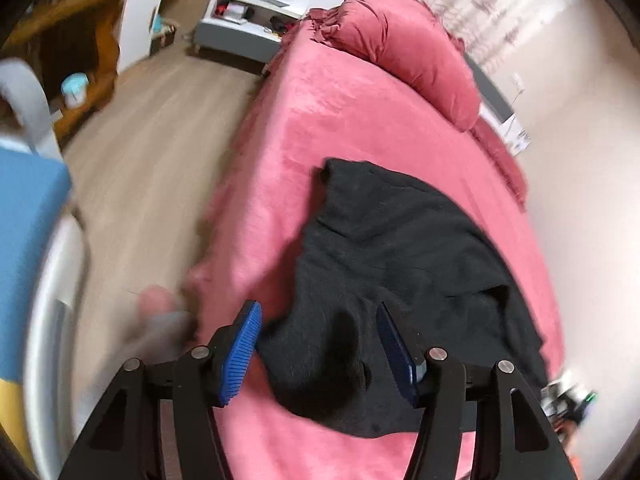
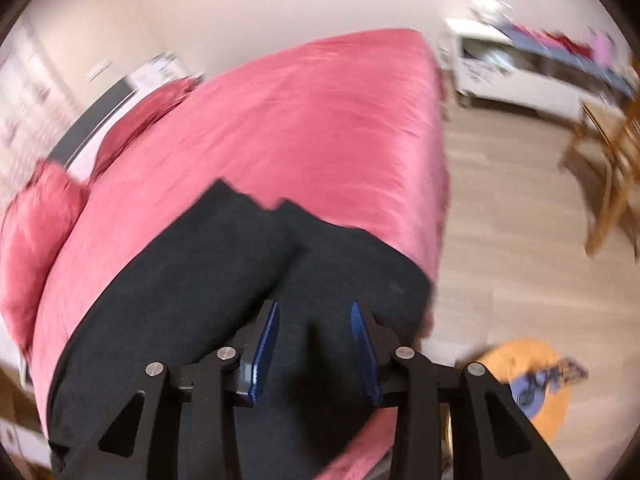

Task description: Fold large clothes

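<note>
- No brand, label or writing can be read; both views are blurred.
- Left gripper (image 1: 320,312) tilts down over the black garment (image 1: 400,264) on the pink bedspread (image 1: 340,112), jaws apart, gripping nothing.
- Right gripper (image 2: 314,312) tilts down over the same garment, jaws parted, empty.

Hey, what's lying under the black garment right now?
The black garment lies on the pink bedspread, which shows all around it. Whatever else might sit beneath the cloth is covered.

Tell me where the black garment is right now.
The black garment lies spread on the pink bed cover, in both wrist views, near the bed's edge by the wooden floor, well below the pink pillow.
</note>
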Tool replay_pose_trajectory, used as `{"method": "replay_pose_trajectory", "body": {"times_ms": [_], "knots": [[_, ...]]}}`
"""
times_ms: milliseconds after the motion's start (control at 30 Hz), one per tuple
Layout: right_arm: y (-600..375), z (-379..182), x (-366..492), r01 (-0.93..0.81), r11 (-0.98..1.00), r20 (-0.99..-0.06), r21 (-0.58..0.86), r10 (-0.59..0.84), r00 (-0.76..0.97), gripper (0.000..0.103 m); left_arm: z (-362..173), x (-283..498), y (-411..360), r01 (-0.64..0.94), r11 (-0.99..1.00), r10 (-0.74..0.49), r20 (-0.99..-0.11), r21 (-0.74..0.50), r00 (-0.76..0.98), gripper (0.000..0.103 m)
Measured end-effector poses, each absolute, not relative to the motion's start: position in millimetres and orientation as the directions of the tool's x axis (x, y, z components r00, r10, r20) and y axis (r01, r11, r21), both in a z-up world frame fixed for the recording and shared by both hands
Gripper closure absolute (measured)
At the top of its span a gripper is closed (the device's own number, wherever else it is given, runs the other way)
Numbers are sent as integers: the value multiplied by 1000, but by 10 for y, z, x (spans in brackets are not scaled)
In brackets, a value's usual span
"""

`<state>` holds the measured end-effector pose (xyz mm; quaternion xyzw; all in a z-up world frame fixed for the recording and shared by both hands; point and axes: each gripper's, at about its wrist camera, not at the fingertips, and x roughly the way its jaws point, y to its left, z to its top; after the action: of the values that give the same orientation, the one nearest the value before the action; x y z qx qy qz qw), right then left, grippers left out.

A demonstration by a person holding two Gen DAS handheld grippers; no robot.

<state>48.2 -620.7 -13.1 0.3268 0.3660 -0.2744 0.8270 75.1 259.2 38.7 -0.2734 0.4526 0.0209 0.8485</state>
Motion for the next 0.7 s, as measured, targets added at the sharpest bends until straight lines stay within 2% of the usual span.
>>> {"method": "replay_pose_trajectory", "body": {"times_ms": [33,67,100,167,200,300,367,500,700], "knots": [[-6175,-85,604,676,663,-782,321,-217,584,60,438,718,2716,-306,853,-176,-785,-423,594,42],[-6155,-45,725,660,686,-778,306,-220,589,56,462,693,2793,-326,850,-153,-786,-414,600,37],[-6136,-27,816,650,700,-775,297,-220,592,51,510,687,2916,-365,841,-107,-784,-399,612,30],[-6076,6,1099,627,726,-776,282,-212,595,40,574,749,3019,-399,823,-69,-767,-405,638,26],[-6075,-8,1226,617,737,-779,276,-205,592,36,594,827,3052,-410,812,-58,-756,-416,652,20],[-6018,-1,1635,598,765,-807,240,-185,561,36,583,1293,2941,-372,812,-81,-718,-449,691,10],[-6015,-14,1896,587,776,-826,232,-162,540,35,509,1621,2814,-347,832,-94,-727,-433,680,9],[-6048,41,2275,535,815,-827,224,-132,547,24,248,2478,2474,-300,879,-128,-790,-371,600,9],[-6257,-72,2644,568,820,-871,72,-226,437,23,-47,3209,2165,-279,917,-104,-848,-284,520,9]]}}
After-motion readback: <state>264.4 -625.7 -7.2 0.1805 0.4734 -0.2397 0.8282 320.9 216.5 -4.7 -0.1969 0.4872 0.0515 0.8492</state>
